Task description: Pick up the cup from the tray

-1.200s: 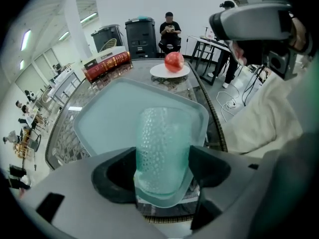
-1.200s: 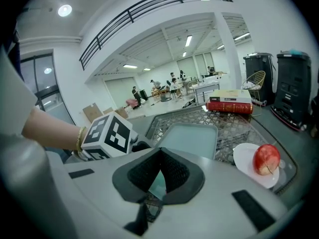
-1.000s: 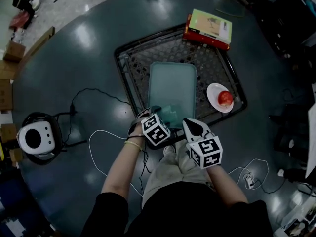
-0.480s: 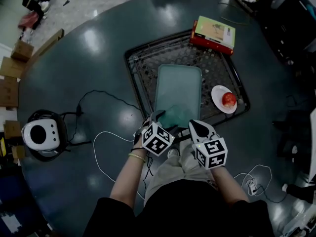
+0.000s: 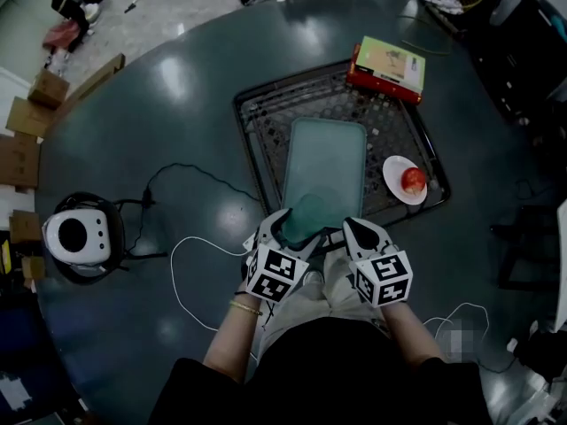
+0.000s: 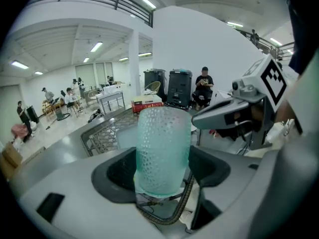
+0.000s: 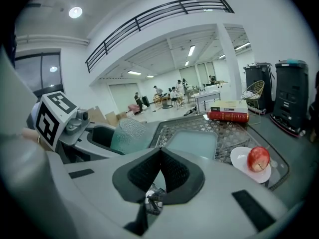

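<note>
The left gripper (image 6: 163,176) pinches the cup (image 6: 163,141) between its jaws, and the cup may slip down if the squeeze loosens.

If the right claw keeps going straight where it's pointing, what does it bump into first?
Most likely the teal tray, which lies right ahead of the shut right claw. The cup is off to the left, out of that line. Depth is hard to judge here.
</note>
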Demonstrator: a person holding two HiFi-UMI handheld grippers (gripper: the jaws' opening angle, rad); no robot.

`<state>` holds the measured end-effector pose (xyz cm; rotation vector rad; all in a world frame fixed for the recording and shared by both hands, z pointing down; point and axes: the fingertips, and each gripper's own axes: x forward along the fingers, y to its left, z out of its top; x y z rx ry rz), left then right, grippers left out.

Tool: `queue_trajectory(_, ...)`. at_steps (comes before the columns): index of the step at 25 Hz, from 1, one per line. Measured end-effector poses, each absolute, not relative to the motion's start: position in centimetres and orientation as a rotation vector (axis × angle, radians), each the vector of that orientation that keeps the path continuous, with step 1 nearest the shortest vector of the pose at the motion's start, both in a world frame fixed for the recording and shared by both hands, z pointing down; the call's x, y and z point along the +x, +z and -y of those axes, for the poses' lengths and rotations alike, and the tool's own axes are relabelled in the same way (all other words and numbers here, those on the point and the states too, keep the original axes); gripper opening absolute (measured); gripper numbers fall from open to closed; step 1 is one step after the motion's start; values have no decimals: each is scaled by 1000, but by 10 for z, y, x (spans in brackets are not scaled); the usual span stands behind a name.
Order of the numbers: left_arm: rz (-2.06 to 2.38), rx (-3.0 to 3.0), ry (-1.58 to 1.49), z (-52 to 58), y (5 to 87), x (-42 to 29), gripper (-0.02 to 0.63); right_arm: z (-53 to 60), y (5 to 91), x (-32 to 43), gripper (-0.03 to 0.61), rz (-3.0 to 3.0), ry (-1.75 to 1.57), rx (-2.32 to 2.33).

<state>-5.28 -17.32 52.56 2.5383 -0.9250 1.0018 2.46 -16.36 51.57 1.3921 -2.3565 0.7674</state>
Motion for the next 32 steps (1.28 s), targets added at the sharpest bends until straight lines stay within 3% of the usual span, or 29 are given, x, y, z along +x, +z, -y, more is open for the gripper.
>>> queue_trajectory(11,1069,2509,712,143,487,-65,328,141,500,14,5,2411,726,1367)
queue_trajectory(32,1093,2545,694,141,470,-61,328,136,485,16,5,2429,658,1360)
